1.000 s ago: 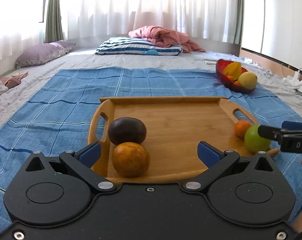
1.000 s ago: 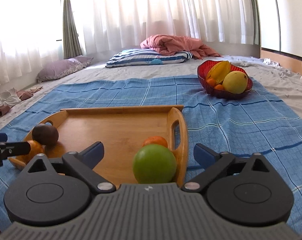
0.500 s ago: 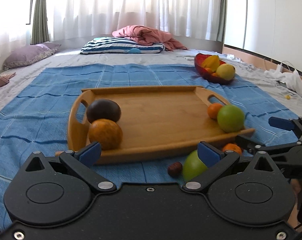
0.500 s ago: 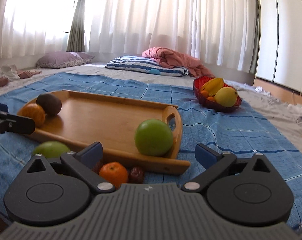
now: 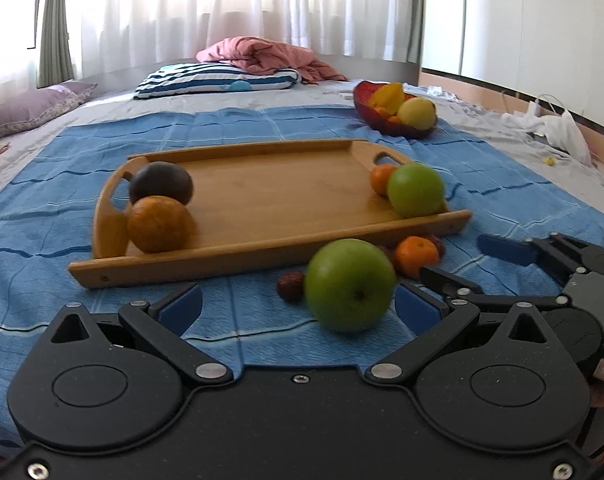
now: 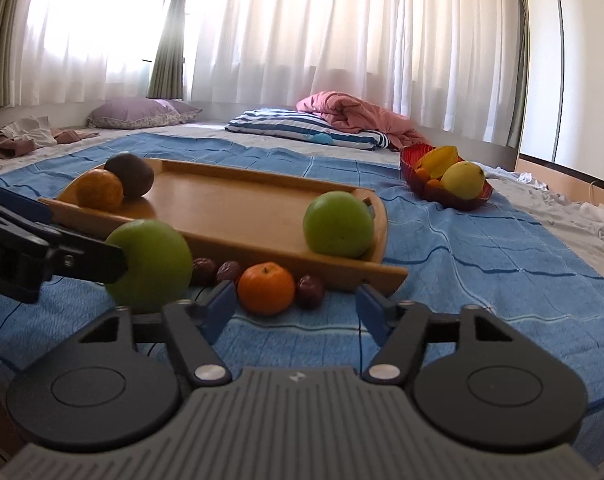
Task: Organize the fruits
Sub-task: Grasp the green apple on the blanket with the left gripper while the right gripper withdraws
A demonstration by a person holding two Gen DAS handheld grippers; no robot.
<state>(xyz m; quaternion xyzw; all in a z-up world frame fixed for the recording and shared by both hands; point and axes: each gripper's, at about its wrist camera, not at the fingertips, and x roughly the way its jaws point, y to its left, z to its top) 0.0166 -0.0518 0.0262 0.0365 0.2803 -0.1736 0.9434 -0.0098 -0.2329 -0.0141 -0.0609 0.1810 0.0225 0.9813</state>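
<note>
A wooden tray (image 5: 270, 204) lies on the blue cloth. It holds a dark fruit (image 5: 161, 187), an orange (image 5: 160, 224), a small mandarin (image 5: 381, 178) and a green apple (image 5: 416, 190). In front of the tray lie a second green apple (image 5: 350, 284), a mandarin (image 6: 266, 288) and dark red dates (image 6: 310, 291). My left gripper (image 5: 298, 306) is open, and the loose apple sits just ahead by its right-hand finger, untouched. My right gripper (image 6: 297, 310) has its jaws closing. The mandarin lies just beyond its fingertips and the pads do not press on it.
A red bowl (image 6: 412, 172) of yellow and orange fruit stands on the cloth at the far right. Striped and pink bedding (image 6: 322, 130), a purple pillow (image 6: 138, 114) and curtains lie beyond. Clothes (image 5: 558, 130) lie off the cloth at the right.
Both grippers have drawn back from the tray's ends and sunk toward the near cloth. The loose fruit in front of the tray has come into view. The right jaws have narrowed.
</note>
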